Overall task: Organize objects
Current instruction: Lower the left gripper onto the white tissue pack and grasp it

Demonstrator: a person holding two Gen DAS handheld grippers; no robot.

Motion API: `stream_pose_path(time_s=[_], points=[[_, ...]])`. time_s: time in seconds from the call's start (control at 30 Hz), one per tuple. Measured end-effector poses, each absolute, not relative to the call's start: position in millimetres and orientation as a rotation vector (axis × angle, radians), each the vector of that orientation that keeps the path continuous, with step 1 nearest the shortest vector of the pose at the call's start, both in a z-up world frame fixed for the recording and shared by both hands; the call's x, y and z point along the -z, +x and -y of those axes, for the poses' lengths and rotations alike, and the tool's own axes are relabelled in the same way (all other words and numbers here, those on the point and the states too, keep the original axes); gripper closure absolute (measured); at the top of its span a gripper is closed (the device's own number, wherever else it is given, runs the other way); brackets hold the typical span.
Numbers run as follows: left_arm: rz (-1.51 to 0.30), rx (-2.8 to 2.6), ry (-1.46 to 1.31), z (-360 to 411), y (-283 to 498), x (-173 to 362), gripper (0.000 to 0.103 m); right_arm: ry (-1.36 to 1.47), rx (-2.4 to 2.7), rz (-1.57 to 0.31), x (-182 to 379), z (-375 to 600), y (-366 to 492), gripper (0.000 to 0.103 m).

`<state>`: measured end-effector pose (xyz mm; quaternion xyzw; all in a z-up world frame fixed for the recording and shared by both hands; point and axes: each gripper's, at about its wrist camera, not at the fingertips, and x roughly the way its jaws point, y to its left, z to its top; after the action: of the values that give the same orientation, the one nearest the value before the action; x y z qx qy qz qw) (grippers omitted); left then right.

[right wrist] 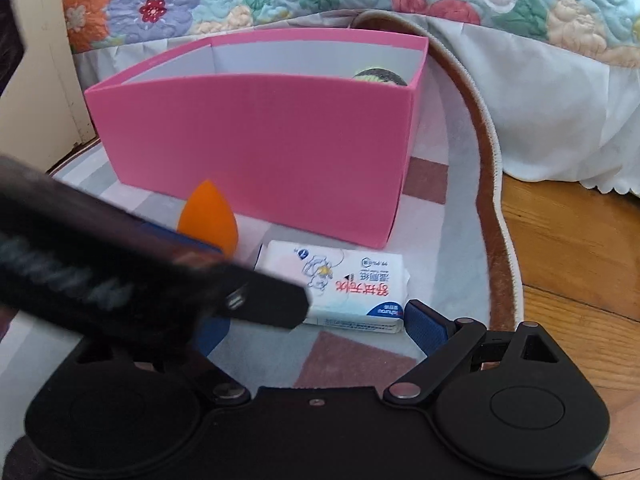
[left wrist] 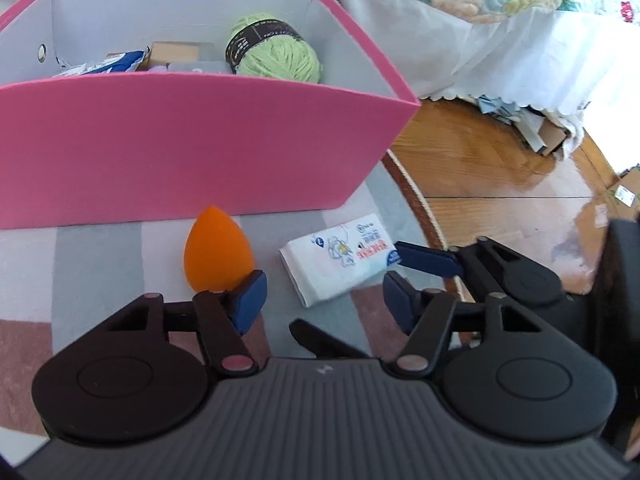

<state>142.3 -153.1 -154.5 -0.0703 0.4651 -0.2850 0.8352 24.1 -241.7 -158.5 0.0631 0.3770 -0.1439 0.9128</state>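
Matt pink card box [left wrist: 192, 152], fuzzy green yarn [left wrist: 276, 50] – glossy wood floor [left wrist: 480, 160], soft woven rug [right wrist: 360, 360].

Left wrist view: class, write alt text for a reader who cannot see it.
The left gripper hangs with open fingers over a rug, between an orange egg-shaped sponge and a white tissue pack. Behind them stands a pink box holding green yarn.
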Motion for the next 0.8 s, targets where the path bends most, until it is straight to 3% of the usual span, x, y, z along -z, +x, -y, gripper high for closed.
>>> stream_pose_path(time_s=[0.37, 0.53, 0.8], points=[[-1.049, 0.647, -0.192, 147.1, 138.3, 163.8, 0.056, 0.196, 0.249, -0.762, 152.8, 231.8, 3.1, 0.008], [-1.147, 0.657, -0.215, 129.9, 119.4, 163.4, 0.056, 0.26, 0.197, -0.79, 146.3, 216.5, -11.9, 0.008], [-1.112, 0.616, -0.197, 129.5, 121.1, 164.9, 0.055, 0.256, 0.267, -0.801, 153.2, 219.2, -9.2, 0.009]])
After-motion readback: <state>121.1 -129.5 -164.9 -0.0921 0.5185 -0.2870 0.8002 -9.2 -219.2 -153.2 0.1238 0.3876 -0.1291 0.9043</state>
